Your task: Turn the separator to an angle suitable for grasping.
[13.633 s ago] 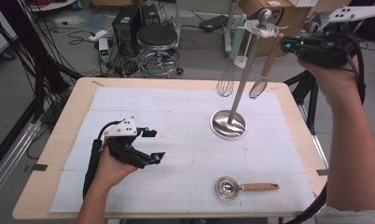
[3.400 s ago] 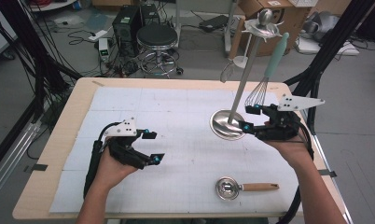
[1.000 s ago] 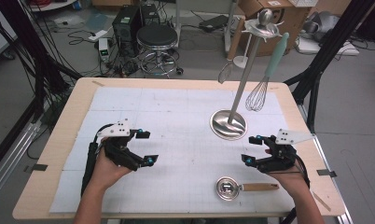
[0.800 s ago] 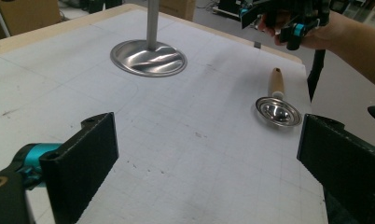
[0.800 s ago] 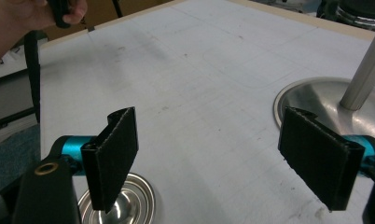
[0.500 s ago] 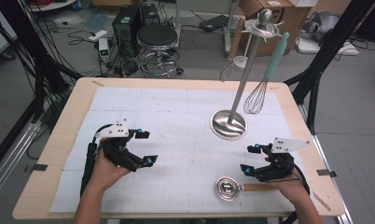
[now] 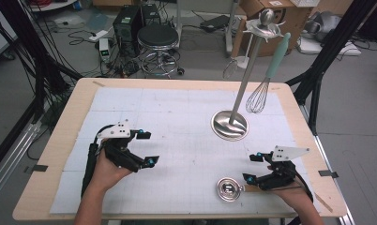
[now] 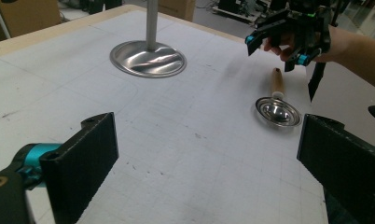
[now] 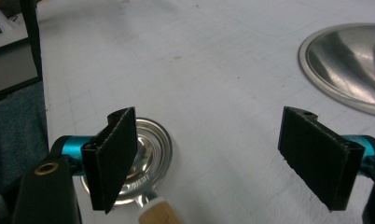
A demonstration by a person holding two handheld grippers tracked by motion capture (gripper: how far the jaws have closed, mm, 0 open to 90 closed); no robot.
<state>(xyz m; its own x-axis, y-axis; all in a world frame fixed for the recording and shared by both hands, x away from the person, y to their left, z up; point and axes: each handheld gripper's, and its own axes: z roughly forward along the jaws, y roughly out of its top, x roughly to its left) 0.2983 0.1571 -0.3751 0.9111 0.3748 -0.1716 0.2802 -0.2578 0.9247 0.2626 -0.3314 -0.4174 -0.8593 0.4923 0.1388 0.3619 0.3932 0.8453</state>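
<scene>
A small steel strainer (image 7: 229,189) with a wooden handle lies near the table's front edge, right of centre. My right gripper (image 7: 250,167) hovers open just over its handle; the right gripper view shows the strainer bowl (image 9: 153,140) behind the left jaw and the handle's end (image 9: 158,215) at the bottom, with my right gripper (image 9: 218,154) gaping wide and nothing between the pads. My left gripper (image 7: 148,148) rests open on the left side of the white mat. From the left gripper view, my left gripper (image 8: 213,177) faces the strainer (image 8: 276,111) and the right gripper (image 8: 279,44).
A steel stand (image 7: 229,124) with a round base and tall pole rises at the back right. A whisk (image 7: 258,96) with a teal handle and a small wire strainer (image 7: 230,68) hang from its top. The stand's base (image 9: 349,65) lies close ahead of the right gripper.
My right gripper has come down and toward the table's front edge, over the strainer's wooden handle, with its jaws still wide. The left gripper has kept still.
</scene>
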